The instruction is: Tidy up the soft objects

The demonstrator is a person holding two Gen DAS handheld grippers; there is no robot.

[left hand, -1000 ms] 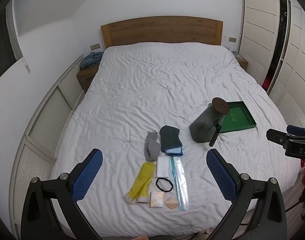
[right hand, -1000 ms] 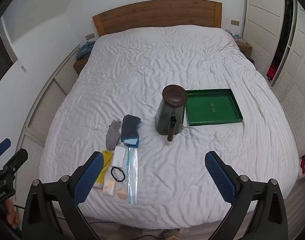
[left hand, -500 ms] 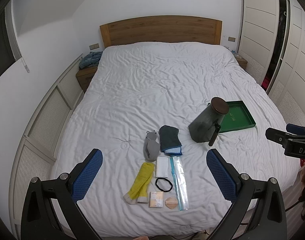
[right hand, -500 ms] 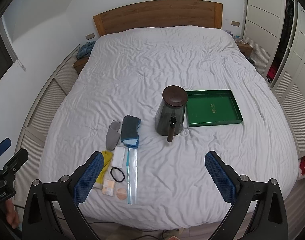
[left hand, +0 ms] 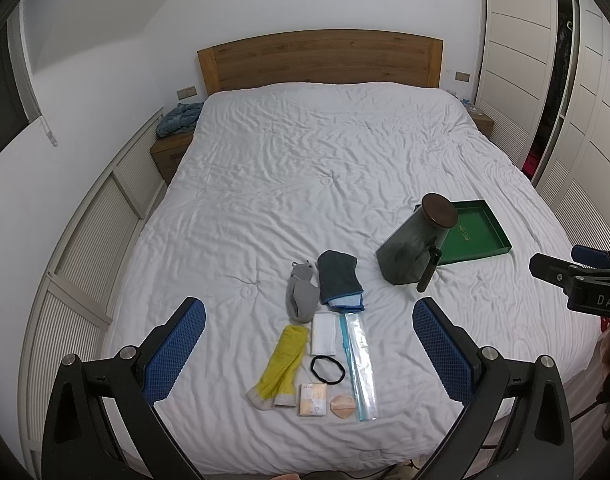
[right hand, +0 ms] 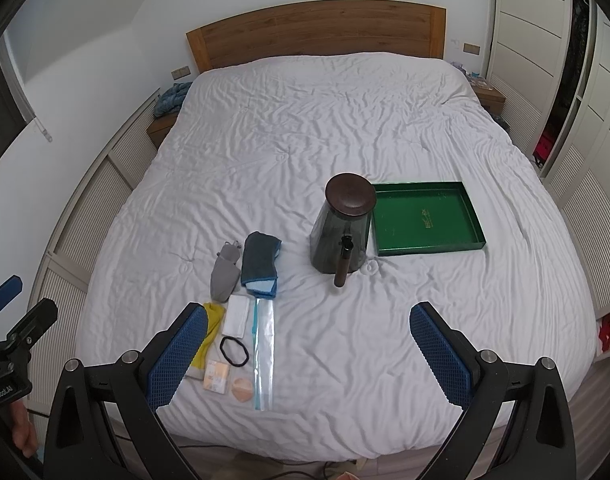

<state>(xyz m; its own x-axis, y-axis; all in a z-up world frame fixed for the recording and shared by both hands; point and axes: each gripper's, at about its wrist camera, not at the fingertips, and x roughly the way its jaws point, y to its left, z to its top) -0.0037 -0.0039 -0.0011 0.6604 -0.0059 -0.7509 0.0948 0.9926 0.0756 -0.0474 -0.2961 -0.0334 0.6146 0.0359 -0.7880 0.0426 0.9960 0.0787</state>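
Note:
Soft items lie in a cluster near the bed's front edge: a grey sock (left hand: pixel 302 296) (right hand: pixel 224 273), a folded dark teal cloth (left hand: pixel 338 277) (right hand: pixel 259 261), a yellow sock (left hand: pixel 283 362) (right hand: pixel 209 330), a white pad (left hand: pixel 323 327) (right hand: pixel 237 314), a black hair tie (left hand: pixel 327 368) (right hand: pixel 233 350), a clear zip bag (left hand: pixel 359 360) (right hand: pixel 263 354), a small packet (left hand: pixel 312 399) and a round puff (left hand: pixel 339 404). My left gripper (left hand: pixel 309 348) is open and empty, held above the cluster. My right gripper (right hand: pixel 309 352) is open and empty over the bare sheet.
A dark jar with a brown lid and a handle (left hand: pixel 417 246) (right hand: pixel 342 228) stands beside a green tray (left hand: pixel 475 232) (right hand: pixel 425 218) on the white bed (left hand: pixel 305 160). A nightstand with a blue cloth (left hand: pixel 177 120) is at the back left. Wardrobe doors (left hand: pixel 517 60) stand on the right.
Both views have shifted only slightly. Nothing on the bed has moved and both grippers stay open.

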